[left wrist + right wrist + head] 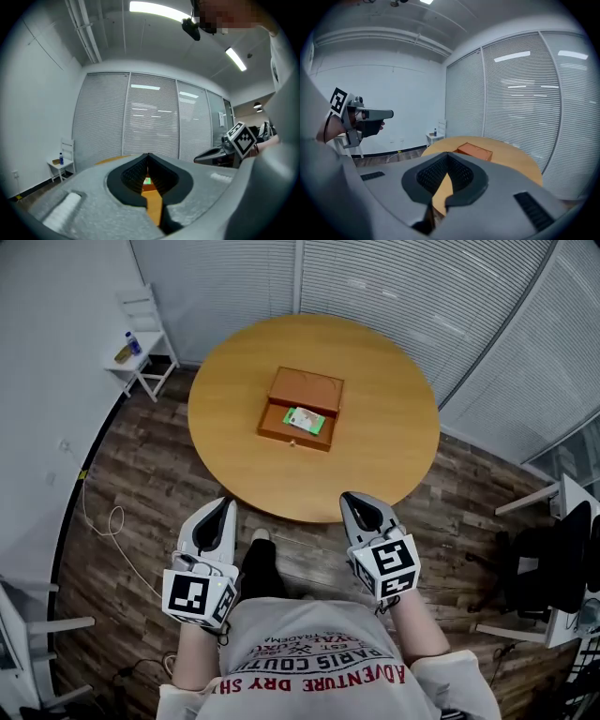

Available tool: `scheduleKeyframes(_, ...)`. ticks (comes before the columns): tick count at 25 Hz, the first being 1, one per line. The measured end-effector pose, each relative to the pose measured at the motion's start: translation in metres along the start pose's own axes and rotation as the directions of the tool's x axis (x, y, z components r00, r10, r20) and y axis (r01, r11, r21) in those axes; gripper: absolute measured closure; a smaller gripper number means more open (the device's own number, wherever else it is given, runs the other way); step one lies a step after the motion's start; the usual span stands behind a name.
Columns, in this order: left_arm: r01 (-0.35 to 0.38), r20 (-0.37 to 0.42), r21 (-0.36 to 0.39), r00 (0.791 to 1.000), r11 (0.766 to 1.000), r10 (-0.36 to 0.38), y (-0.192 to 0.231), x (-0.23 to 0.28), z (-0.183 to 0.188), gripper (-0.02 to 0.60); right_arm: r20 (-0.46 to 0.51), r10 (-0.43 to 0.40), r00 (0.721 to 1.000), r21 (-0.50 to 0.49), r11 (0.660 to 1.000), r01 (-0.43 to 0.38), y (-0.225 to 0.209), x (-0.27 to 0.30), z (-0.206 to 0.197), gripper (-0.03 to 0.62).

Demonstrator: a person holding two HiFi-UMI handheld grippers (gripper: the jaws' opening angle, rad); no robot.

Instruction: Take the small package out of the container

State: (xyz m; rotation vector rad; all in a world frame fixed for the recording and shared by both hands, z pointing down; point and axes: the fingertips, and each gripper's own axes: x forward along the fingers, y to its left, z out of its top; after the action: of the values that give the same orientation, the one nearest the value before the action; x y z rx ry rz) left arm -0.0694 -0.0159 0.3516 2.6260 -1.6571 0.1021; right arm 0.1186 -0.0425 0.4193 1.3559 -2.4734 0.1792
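An orange-brown container (pixel 300 409) lies open in the middle of the round wooden table (pixel 394 446), its lid folded back. A small green and white package (pixel 305 420) lies inside its front half. Both grippers hover over the floor near my body, short of the table's near edge. The left gripper (pixel 228 506) is shut with nothing in it, and so is the right gripper (pixel 348 498). In the left gripper view the package (pixel 147 180) peeks through the gap behind the closed jaw tips. From the right gripper view the container (pixel 474 151) sits ahead on the table, with the left gripper (pixel 389 113) off to the left.
A white side chair (pixel 141 338) with a blue bottle stands at the back left by the wall. A cable (pixel 105 521) loops on the wooden floor at the left. Dark chairs (pixel 553 563) and a desk edge stand at the right. Window blinds ring the room.
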Motion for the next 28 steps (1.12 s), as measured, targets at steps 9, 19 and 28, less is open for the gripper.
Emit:
scheduleKeyframes(9,0.200,0.014,0.002,0.980,0.980,-0.200,0.092,0.128,0.010,0.572,-0.092,-0.110,0.990,0.027,0.993,0.113,-0.039,0.123,0.022,0.585)
scheduleKeyframes(19,0.350,-0.056,-0.025,0.935,0.937,-0.351,0.170,0.235,-0.008,0.571,-0.285,-0.142,0.948,0.085,0.981,0.172,-0.066,0.239,-0.005,0.557)
scheduleKeyframes(28,0.350,-0.152,-0.103,0.919,0.931,-0.363,0.188,0.287,-0.051,0.571,-0.509,-0.018,0.860,0.013,0.999,0.029,-0.089,0.311,-0.078,0.315)
